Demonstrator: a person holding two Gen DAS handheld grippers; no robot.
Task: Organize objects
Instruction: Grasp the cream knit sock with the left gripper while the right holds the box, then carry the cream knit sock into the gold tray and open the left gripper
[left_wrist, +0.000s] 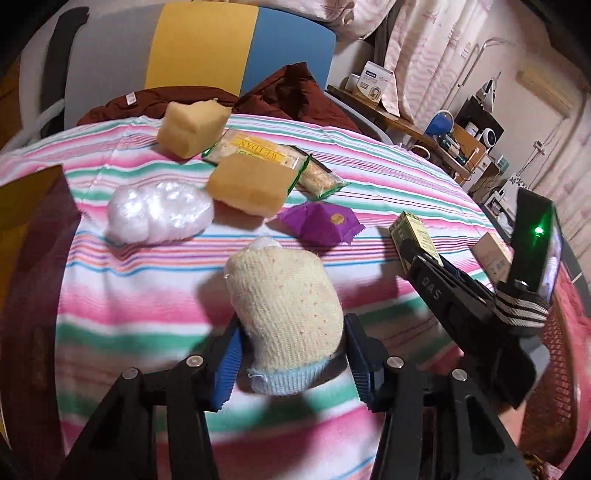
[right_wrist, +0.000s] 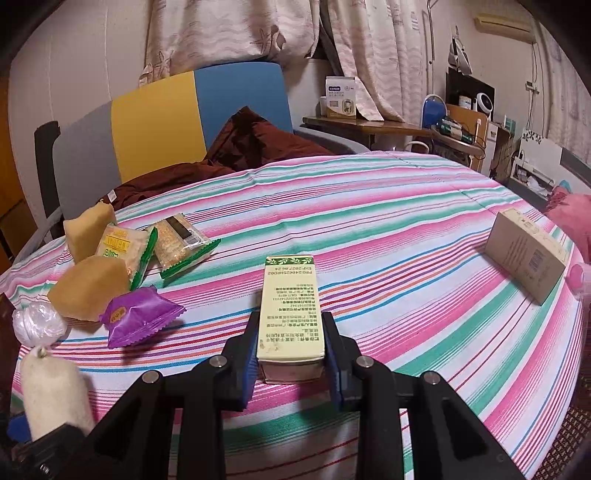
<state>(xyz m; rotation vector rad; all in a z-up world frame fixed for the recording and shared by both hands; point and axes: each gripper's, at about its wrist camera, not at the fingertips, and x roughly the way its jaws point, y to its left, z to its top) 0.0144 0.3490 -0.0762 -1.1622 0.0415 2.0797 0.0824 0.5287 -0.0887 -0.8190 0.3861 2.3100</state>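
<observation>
Sock roll (left_wrist: 284, 310) clamped between left tongs (left_wrist: 291, 354) pads.

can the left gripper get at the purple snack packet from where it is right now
Probably not yet. The left gripper is shut on the knitted glove roll, which sits between it and the purple packet. Once the roll is put down, only bare striped cloth lies ahead.

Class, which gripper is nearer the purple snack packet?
Left, marginally. The left gripper, clamping the knitted roll, sits just short of the purple packet; the right gripper, holding the green box, is off to its side.
</observation>
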